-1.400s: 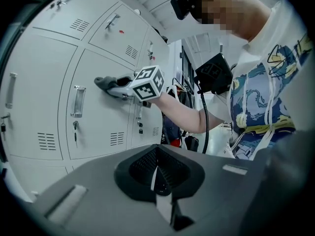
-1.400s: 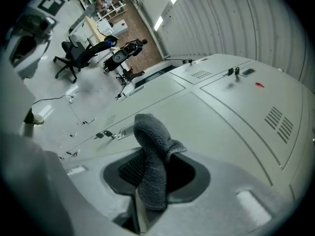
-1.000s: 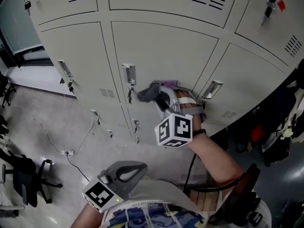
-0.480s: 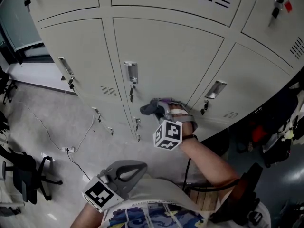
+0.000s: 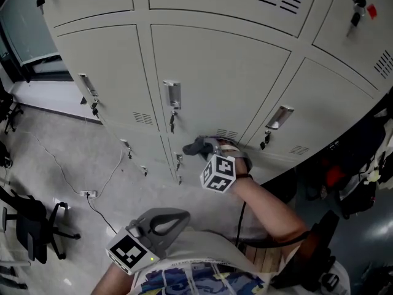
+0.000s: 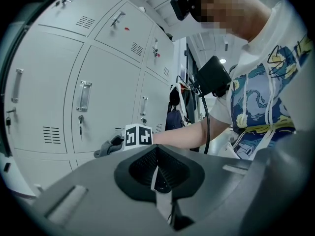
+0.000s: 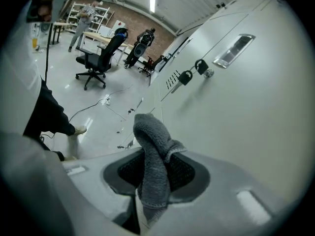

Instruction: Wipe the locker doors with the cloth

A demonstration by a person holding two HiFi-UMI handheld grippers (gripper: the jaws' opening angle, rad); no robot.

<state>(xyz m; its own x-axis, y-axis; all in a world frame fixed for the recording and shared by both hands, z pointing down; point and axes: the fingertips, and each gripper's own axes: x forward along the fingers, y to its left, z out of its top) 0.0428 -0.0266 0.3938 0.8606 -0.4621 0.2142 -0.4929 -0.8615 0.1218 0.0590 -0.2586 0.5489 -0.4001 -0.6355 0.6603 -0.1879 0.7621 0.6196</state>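
Low down, the right tongs [image 7: 155, 177] clench a grey cloth [image 7: 152, 134] at a locker door's [image 5: 216, 72] bottom edge; the left tongs [image 6: 156, 169] hang pressed together, empty, near the person's waist.

The cloth [image 7: 152, 149] is nubbly grey terry, the locker doors [image 5: 215, 66] smooth matt-painted metal.

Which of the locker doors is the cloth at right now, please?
The centre door of the middle row: the cloth, clamped in the right gripper, sits at its lower edge beside the vent slots.
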